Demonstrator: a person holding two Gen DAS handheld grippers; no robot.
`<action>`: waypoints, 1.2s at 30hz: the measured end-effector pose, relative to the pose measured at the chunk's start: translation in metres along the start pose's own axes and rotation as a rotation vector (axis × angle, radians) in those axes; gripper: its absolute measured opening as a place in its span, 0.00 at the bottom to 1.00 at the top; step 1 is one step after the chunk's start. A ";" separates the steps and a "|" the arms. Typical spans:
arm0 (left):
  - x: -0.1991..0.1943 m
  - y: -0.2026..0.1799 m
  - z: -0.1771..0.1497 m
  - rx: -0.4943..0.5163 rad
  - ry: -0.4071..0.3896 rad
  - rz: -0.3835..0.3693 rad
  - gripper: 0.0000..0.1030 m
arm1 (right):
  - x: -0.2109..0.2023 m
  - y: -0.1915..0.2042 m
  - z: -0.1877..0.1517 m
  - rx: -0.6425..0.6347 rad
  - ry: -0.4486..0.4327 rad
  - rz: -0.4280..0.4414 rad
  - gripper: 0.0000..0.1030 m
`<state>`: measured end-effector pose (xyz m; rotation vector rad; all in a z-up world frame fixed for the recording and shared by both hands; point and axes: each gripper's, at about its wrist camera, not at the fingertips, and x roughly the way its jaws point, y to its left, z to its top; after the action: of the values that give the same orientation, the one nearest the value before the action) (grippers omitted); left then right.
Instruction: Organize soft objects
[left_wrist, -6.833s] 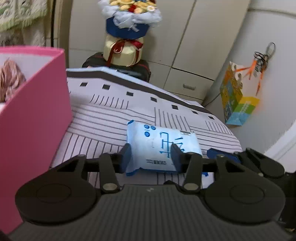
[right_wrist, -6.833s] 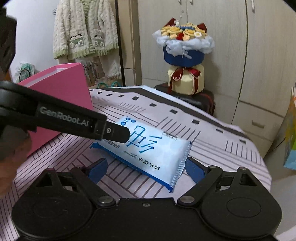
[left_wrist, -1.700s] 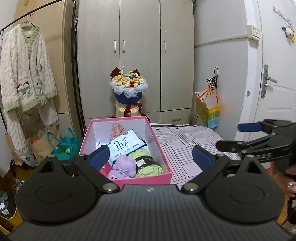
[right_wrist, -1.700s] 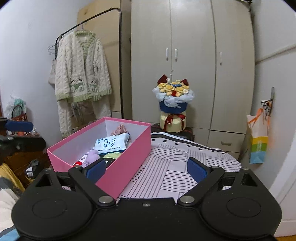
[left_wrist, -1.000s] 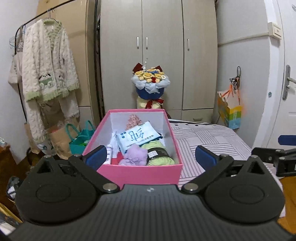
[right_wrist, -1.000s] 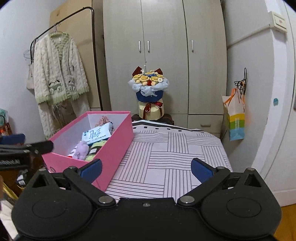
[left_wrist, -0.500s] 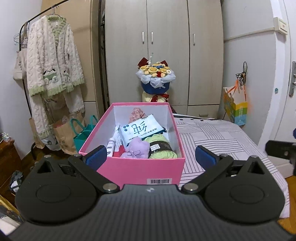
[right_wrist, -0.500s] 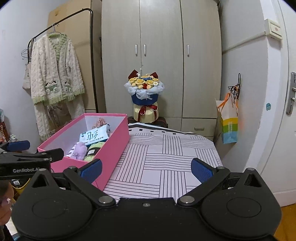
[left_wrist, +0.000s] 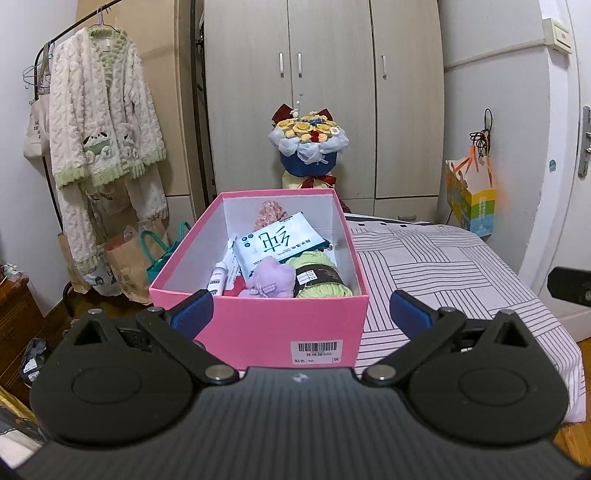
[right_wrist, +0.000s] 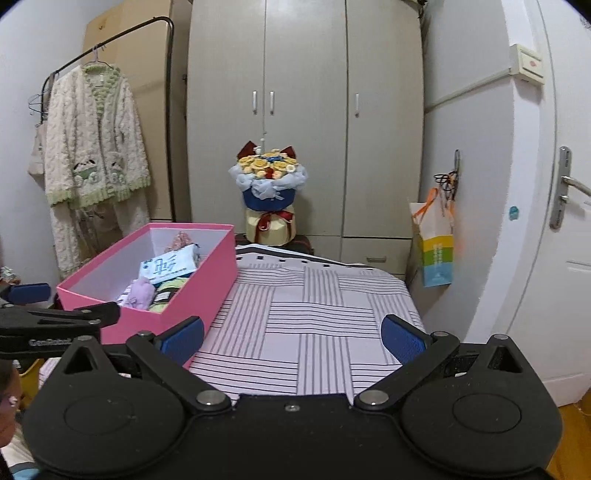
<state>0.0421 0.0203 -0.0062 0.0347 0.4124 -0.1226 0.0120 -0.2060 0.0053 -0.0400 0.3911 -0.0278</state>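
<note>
Box (left_wrist: 258, 325), pink and lidless, sits at the centre of the left wrist view on the left edge of a striped bed (left_wrist: 424, 266). Inside it a wipes pack (left_wrist: 277, 243) lies tilted on top, with a lilac plush (left_wrist: 271, 282) and green yarn (left_wrist: 321, 282) below it toward the near wall, a white tube (left_wrist: 218, 277) along the left wall and a pinkish knit (left_wrist: 267, 214) at the far end. The left claw (left_wrist: 301, 312) hangs in front of the box, its blue pads wide apart and holding nothing. A bouquet (left_wrist: 308, 142) stands behind the box before a wardrobe (left_wrist: 325, 92).

From the right wrist view the box (right_wrist: 199, 291) is at left centre, the pack (right_wrist: 168, 264) and plush (right_wrist: 138, 291) visible within. The right claw (right_wrist: 291, 338) is spread wide and empty over the bare striped bed (right_wrist: 314, 314). The other tool's black finger (right_wrist: 55, 317) reaches in from the left edge, just before the box's near corner. A cardigan (right_wrist: 92, 140) hangs at upper left.
</note>
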 end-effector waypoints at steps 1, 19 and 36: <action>0.000 0.000 0.000 -0.001 0.000 0.000 1.00 | 0.001 0.000 -0.001 0.001 -0.001 -0.008 1.00; -0.003 -0.001 -0.005 -0.003 -0.014 0.004 1.00 | 0.007 -0.007 -0.011 0.047 0.009 -0.050 1.00; -0.003 -0.002 -0.012 0.020 -0.023 0.014 1.00 | 0.006 -0.001 -0.021 0.022 -0.044 -0.069 1.00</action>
<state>0.0346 0.0194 -0.0159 0.0556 0.3877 -0.1135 0.0096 -0.2081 -0.0159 -0.0319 0.3454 -0.0992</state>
